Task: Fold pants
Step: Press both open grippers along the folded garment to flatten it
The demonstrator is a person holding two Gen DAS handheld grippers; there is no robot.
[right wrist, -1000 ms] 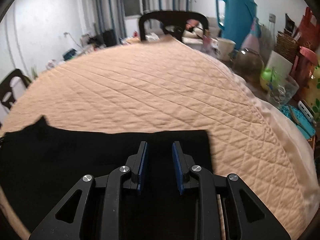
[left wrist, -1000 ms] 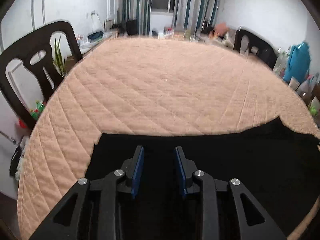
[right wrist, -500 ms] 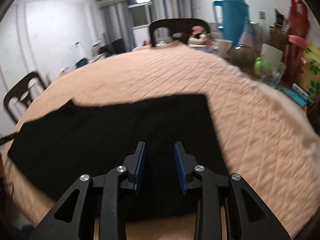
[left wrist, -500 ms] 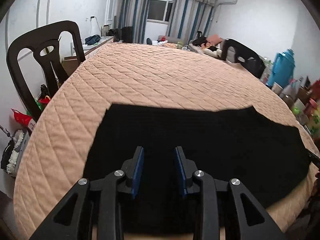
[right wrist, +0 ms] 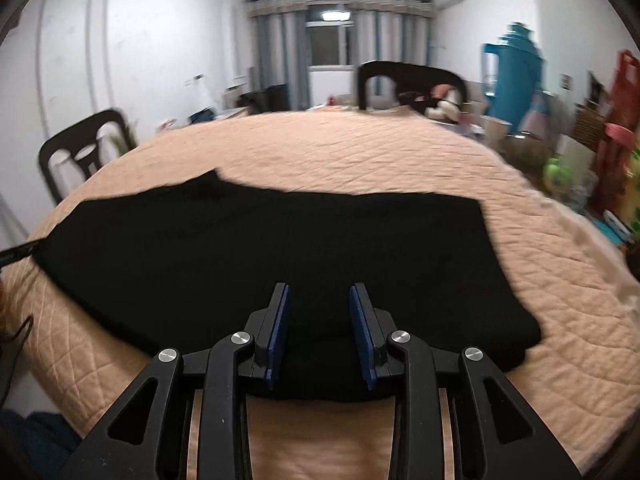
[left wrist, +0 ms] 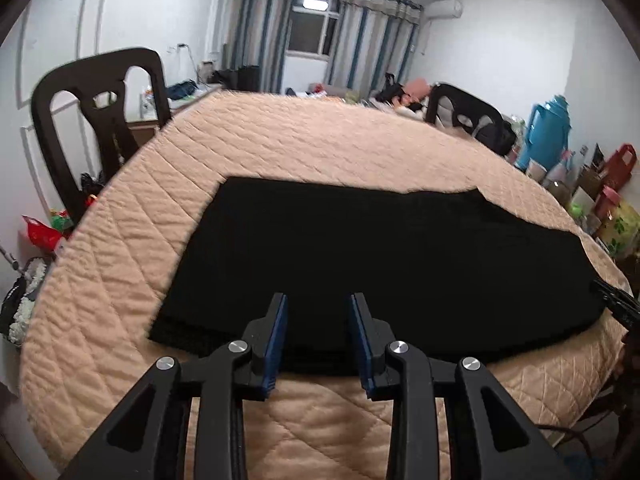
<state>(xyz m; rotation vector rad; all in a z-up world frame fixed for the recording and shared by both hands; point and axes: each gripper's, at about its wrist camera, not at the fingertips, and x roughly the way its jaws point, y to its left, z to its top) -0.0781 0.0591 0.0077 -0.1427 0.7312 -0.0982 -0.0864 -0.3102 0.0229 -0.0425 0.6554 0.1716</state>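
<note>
Black pants (left wrist: 384,264) flat on quilted tabletop (left wrist: 320,148), spread just ahead of and under both sets of fingers. Looks already folded lengthwise, legs stacked: doubled edge layers visible at near left corner. Judged early-to-mid task: crosswise folds not yet done.

Left gripper (left wrist: 316,334) parted, nothing between the blue pads, tips over near hem. Right gripper (right wrist: 318,328) likewise released and empty; jaws have just been opening, only cloth beneath, none pinched.

Left wrist view only: leg-end corner beside left fingers, layered edge, tip of other gripper at far right end of cloth. Right wrist view only: rounded near corner right of fingers, small notch on far edge, heavier blur. Teal thermos (right wrist: 514,76) beyond tabletop, far right of fingers.
</note>
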